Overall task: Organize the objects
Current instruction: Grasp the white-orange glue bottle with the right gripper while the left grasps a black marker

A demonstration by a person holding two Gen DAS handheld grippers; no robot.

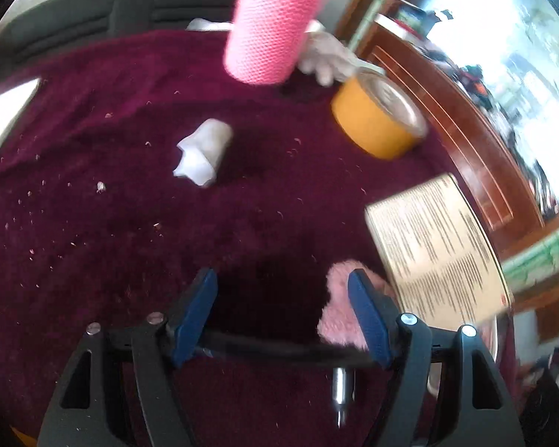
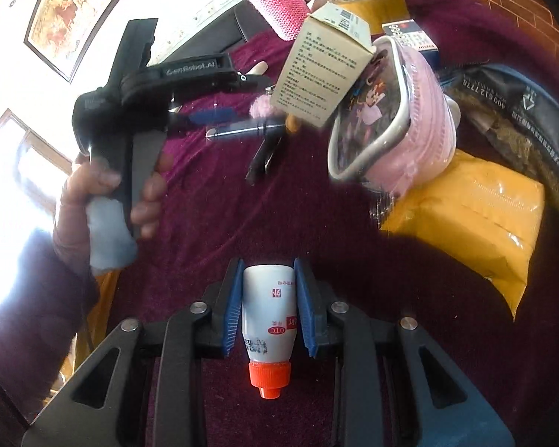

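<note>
Right tongs (image 2: 267,300) clenched on a small white bottle (image 2: 268,320), orange cap toward the camera; bottle is lifted off the maroon surface (image 2: 212,231), not yet placed anywhere.

Left tongs (image 1: 282,311) released, nothing gripped; a pink fluffy item (image 1: 339,309) sits just beside the right-hand pad, contact cannot be told. In the right view the left unit is seen held by a hand (image 2: 130,193), aimed at a metal pen-like piece (image 2: 242,130).

Seen from the right view, a beige box (image 2: 324,70) leans tilted against or over a pink pouch (image 2: 402,111); whether it is inside the pouch cannot be told. Yellow packet (image 2: 477,208) and dark bag (image 2: 510,111) are bunched next to the pouch.

Still scattered on the surface: pink knit cup (image 1: 272,33), yellow tape roll (image 1: 376,119), white crumpled piece (image 1: 201,152), glove-like white item (image 1: 328,59).

Judgement: early to mid stage. Some grouping done near the pouch; bottle in transit; most loose items left to be sorted.
</note>
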